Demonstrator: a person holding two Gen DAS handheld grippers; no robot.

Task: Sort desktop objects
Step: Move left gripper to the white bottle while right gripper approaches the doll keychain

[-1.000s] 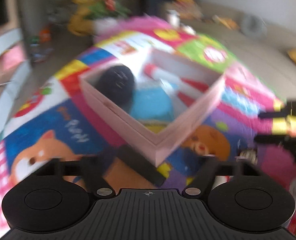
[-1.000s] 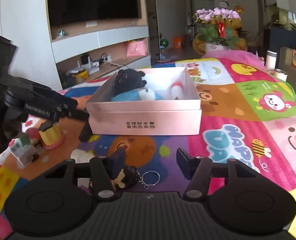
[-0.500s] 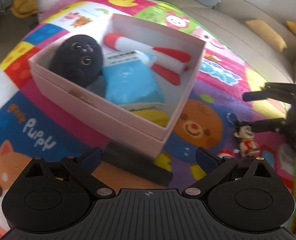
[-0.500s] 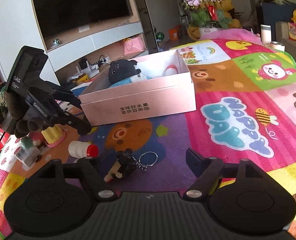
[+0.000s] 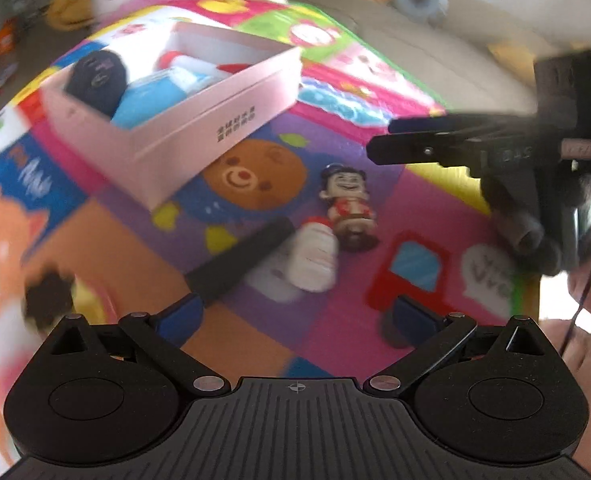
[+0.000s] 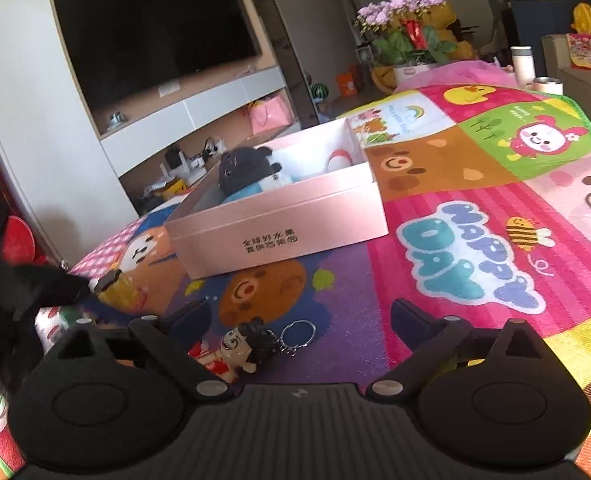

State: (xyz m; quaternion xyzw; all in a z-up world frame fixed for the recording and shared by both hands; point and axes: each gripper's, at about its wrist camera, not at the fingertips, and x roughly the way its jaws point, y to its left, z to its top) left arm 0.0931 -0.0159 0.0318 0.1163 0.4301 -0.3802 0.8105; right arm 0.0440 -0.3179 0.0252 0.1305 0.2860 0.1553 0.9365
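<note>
The right gripper has its jaws opening, already spread wide, and nothing is pinched between them. The keychain figurine lies on the colourful play mat in the gap, close to the left finger and well short of the right one; whether that finger touches it cannot be told. Its metal ring lies nearer the middle of the gap. Ahead of the jaws, past a printed bear face, stands the pink box, open at the top, with a black plush toy and a blue packet inside.

The left gripper also stands wide open and grips nothing. This view is blurred by motion. Ahead of its gap, on the mat, lie a white bottle with a red cap and, touching its far end, the same figurine. A black bar lies slantwise just ahead of the left fingertip, beside the bottle. The pink box sits farther ahead and to the left. A yellow cupcake-like toy shows as a smear outside the left finger.
</note>
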